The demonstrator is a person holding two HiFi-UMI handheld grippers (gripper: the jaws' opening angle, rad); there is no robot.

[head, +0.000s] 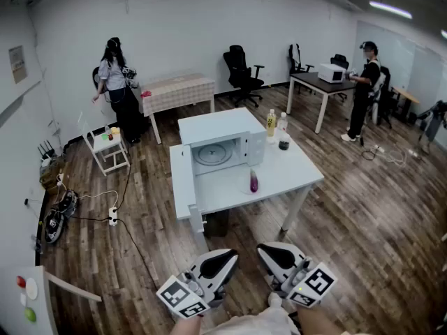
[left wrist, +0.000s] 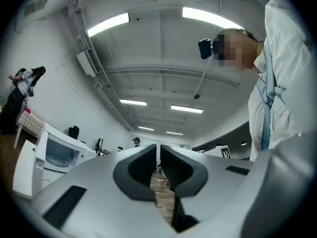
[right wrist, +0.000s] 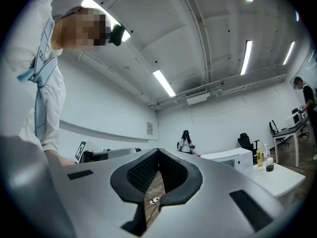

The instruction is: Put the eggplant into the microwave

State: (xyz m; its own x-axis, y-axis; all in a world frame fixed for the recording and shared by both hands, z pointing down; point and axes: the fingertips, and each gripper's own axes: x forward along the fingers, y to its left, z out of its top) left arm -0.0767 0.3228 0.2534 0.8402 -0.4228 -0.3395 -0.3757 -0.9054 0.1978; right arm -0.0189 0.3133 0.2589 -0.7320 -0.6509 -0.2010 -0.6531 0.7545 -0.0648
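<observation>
Looks like an office room turned test lab. Has bare white walls [head: 181, 26], a dark wood-plank floor [head: 363, 215] and long ceiling strip lights [left wrist: 109, 24]. Holds black swivel office chairs [head: 241, 68], a white square table [head: 293, 173] bearing an open white microwave oven [head: 216, 128], and a dark-topped desk [head: 311, 82] with a second white microwave [head: 330, 73]. Shows two standing people [head: 115, 82] in head-mounted gear and a white power strip [head: 112, 217] with black cables.
</observation>
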